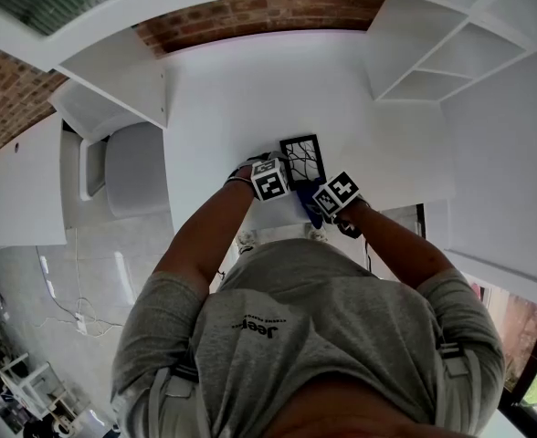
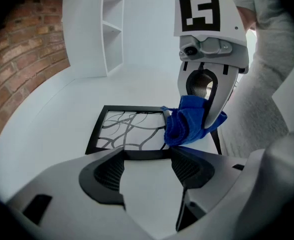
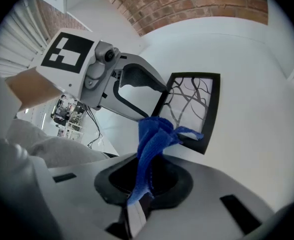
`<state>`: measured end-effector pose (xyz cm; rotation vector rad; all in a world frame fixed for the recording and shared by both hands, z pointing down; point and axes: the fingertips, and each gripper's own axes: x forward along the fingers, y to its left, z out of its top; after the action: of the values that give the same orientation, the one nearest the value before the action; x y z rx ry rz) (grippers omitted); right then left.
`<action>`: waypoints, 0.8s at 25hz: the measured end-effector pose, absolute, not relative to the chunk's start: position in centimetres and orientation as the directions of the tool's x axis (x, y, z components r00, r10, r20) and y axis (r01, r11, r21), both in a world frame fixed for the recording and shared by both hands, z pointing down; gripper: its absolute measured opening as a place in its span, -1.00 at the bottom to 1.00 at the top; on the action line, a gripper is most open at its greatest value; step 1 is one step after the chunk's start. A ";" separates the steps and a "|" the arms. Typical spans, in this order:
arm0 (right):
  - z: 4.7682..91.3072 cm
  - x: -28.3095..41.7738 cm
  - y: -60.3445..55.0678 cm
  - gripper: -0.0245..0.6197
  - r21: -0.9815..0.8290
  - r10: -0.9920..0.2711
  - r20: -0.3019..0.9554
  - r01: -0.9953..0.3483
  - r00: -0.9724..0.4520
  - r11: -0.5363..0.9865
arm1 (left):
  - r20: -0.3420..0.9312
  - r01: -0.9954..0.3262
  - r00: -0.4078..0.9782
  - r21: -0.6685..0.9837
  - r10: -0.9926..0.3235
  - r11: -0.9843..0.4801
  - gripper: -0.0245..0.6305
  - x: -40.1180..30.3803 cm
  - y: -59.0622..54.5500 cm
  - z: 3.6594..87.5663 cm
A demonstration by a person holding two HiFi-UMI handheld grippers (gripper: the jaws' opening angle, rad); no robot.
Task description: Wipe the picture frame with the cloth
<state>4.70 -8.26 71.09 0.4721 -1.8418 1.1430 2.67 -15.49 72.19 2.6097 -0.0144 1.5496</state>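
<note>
A black picture frame with a branch drawing lies flat on the white table. My left gripper is open, its jaw tips at the frame's near edge, and bare table shows between them. My right gripper is shut on a blue cloth. In the right gripper view the cloth hangs from the jaws onto the frame's near corner. The left gripper view shows the cloth bunched on the frame's right side under the right gripper.
A grey chair stands left of the table. White shelves rise at the back right, another white shelf unit at the back left, and a brick wall lies behind. The person's torso fills the table's near side.
</note>
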 end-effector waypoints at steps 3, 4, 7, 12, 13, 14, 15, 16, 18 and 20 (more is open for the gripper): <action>70.6 5.0 -8.2 -0.76 -0.521 0.110 0.830 -0.691 -0.546 0.501 | 0.878 -0.064 0.477 0.083 0.043 -0.994 -0.01 2.6 -15.4 72.1; 70.5 5.1 -8.2 -0.76 -0.524 0.105 0.827 -0.689 -0.553 0.501 | 0.878 -0.065 0.477 0.082 0.041 -0.995 -0.01 2.6 -15.4 72.1; 70.0 5.3 -8.3 -0.76 -0.531 0.086 0.817 -0.687 -0.570 0.496 | 0.880 -0.073 0.473 0.077 0.034 -0.994 -0.01 2.5 -15.4 72.1; 69.2 6.0 -8.5 -0.76 -0.529 0.055 0.812 -0.692 -0.581 0.491 | 0.882 -0.100 0.470 0.073 0.017 -0.992 -0.02 2.4 -15.5 72.1; 69.0 6.2 -8.6 -0.76 -0.527 0.049 0.812 -0.695 -0.582 0.490 | 0.883 -0.101 0.469 0.070 0.015 -0.992 -0.03 2.2 -15.4 72.1; 68.8 6.3 -8.6 -0.76 -0.525 0.041 0.812 -0.697 -0.582 0.488 | 0.885 -0.095 0.466 0.062 0.011 -0.993 -0.04 2.1 -15.4 72.0; 68.6 6.5 -8.7 -0.76 -0.522 0.033 0.812 -0.700 -0.583 0.488 | 0.887 -0.083 0.462 0.049 0.005 -0.995 -0.04 1.9 -15.3 71.9; 68.3 6.7 -8.8 -0.76 -0.520 0.025 0.811 -0.702 -0.584 0.487 | 0.889 -0.068 0.459 0.033 -0.002 -0.997 -0.05 1.6 -15.2 71.7; 67.8 7.0 -9.0 -0.76 -0.518 0.010 0.809 -0.705 -0.587 0.484 | 0.884 -0.055 0.466 0.013 -0.014 -0.998 -0.07 1.2 -15.0 71.2; 67.2 7.3 -9.3 -0.76 -0.517 -0.006 0.806 -0.708 -0.592 0.481 | 0.871 -0.085 0.491 0.015 -0.028 -0.996 -0.09 0.6 -15.1 70.7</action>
<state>7.32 -9.34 67.21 0.5915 -1.9553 1.1539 0.61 -15.15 70.69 2.6636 -0.1010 1.5541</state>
